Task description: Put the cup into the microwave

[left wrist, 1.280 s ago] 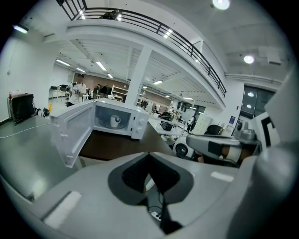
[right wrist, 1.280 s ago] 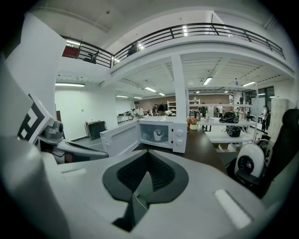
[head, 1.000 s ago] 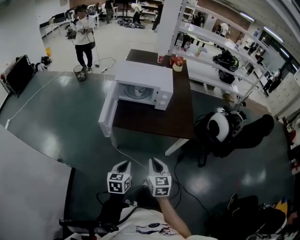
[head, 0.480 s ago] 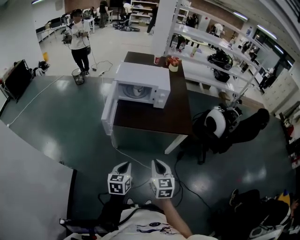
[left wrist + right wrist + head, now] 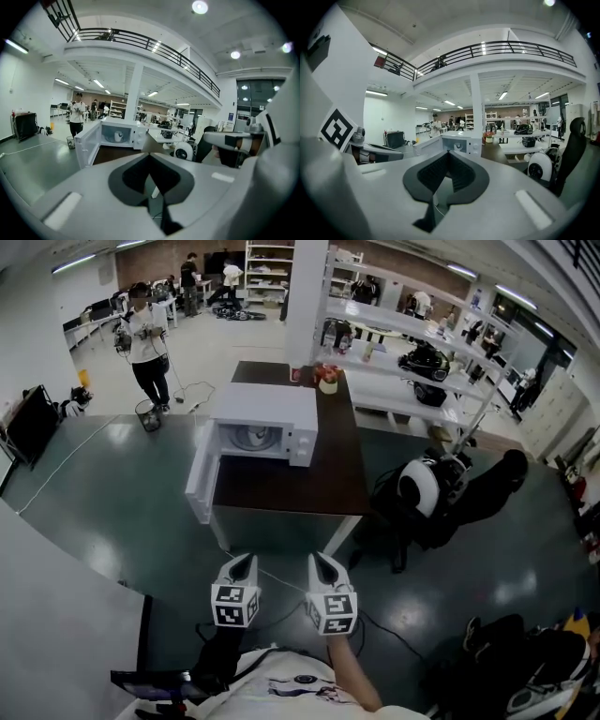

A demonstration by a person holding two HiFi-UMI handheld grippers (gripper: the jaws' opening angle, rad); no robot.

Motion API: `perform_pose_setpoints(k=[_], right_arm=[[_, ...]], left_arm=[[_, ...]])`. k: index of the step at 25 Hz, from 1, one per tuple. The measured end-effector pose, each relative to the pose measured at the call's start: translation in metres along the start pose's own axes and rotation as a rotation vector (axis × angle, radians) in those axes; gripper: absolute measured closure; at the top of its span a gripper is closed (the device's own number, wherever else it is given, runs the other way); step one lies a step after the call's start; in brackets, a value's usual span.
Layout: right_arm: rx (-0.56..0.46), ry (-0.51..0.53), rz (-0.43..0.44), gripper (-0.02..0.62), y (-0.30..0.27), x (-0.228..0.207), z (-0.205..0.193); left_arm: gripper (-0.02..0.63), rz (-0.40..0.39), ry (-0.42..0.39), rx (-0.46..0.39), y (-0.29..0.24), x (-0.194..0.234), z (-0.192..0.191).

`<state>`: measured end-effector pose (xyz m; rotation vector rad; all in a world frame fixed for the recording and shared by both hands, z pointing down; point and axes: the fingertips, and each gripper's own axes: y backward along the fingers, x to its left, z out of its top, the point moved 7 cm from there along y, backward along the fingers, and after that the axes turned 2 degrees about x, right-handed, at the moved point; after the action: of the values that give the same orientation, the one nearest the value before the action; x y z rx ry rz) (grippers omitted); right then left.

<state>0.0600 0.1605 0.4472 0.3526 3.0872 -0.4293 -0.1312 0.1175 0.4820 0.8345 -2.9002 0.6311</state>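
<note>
Neither tool holds anything, and both are well apart from the work. The left tool (image 5: 244,563) has its jaws together with nothing between them, and the right tool (image 5: 320,563) is likewise closed on nothing. Across a stretch of floor the microwave (image 5: 262,411) stands on the dark surface (image 5: 309,486), its door (image 5: 199,474) swung wide to the left.

In the left gripper view a small pale cup (image 5: 118,136) seems to stand inside the cavity (it is too small to be sure, though it reads as a cup). A red cup (image 5: 296,375) also stands at the far end of the surface, behind the microwave.

If the pale cup is the task's own, the placing looks done and little is left beyond the door. If the red cup is meant, this is the approach step and nothing has been grasped yet. Either way, the next move calls for crossing the floor to the surface. For a pick, one tool must part its jaws before it reaches round the microwave, and the open door leaves the way into the cavity free.
</note>
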Motion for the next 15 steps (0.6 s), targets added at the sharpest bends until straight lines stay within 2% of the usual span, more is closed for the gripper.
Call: perform_pose_setpoints(k=[6, 15], right_arm=[[-0.068, 0.007, -0.007, 0.595, 0.006, -0.016, 0.023], [-0.086, 0.034, 0.013, 0.595, 0.006, -0.025, 0.024]], left_arm=[[0.607, 0.015, -0.037, -0.093, 0.0, -0.01, 0.029], [0.607, 0.018, -0.106, -0.14, -0.008, -0.032, 0.038]])
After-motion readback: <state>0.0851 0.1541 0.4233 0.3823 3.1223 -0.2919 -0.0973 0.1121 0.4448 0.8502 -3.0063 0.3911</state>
